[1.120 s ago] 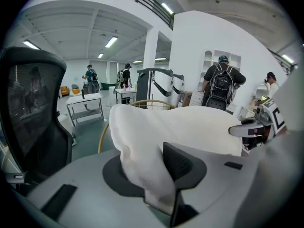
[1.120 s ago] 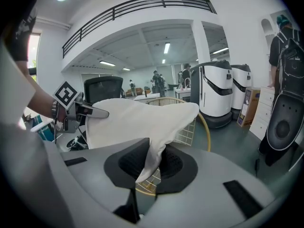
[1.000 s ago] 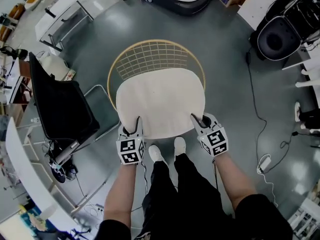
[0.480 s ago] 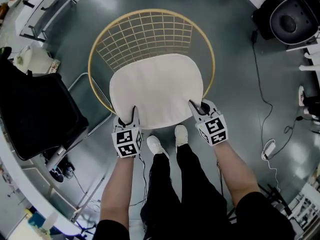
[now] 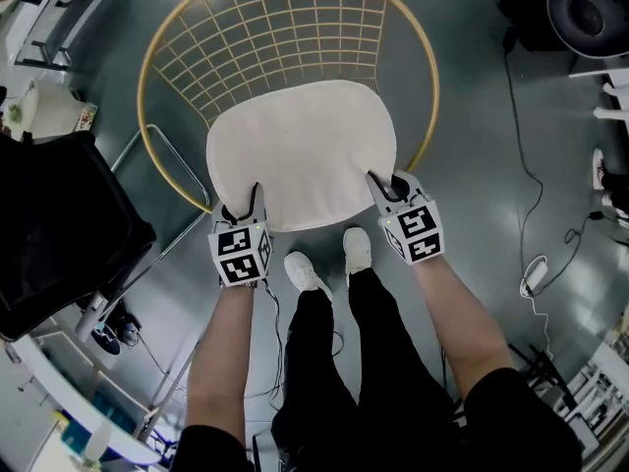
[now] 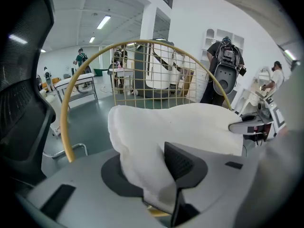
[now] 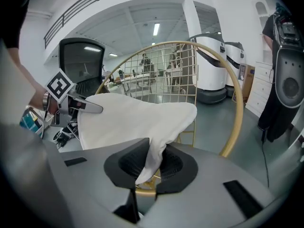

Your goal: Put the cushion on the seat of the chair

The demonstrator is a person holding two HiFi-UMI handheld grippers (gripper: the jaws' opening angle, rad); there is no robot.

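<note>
A cream cushion (image 5: 300, 150) hangs flat over the gold wire chair (image 5: 141, 79), above its mesh seat; I cannot tell whether it touches the seat. My left gripper (image 5: 241, 201) pinches the cushion's near left edge. Its jaws are opening slightly, with the fabric still pressed between them. My right gripper (image 5: 385, 185) is shut on the near right edge. In the left gripper view the cushion (image 6: 180, 122) bunches between the jaws of the left gripper (image 6: 152, 175), with the chair rim (image 6: 71, 94) behind. The right gripper view shows a fold of cushion (image 7: 128, 118) clamped by the right gripper (image 7: 151, 163).
A black office chair (image 5: 49, 224) stands close at the left. The person's white shoes (image 5: 305, 268) are just in front of the wire chair. A cable (image 5: 521, 165) and a white adapter (image 5: 536, 273) lie on the grey floor at the right.
Both grippers have sunk with the cushion toward the wire chair, which now looks larger and closer beneath it. The grip on both near edges is unchanged.
</note>
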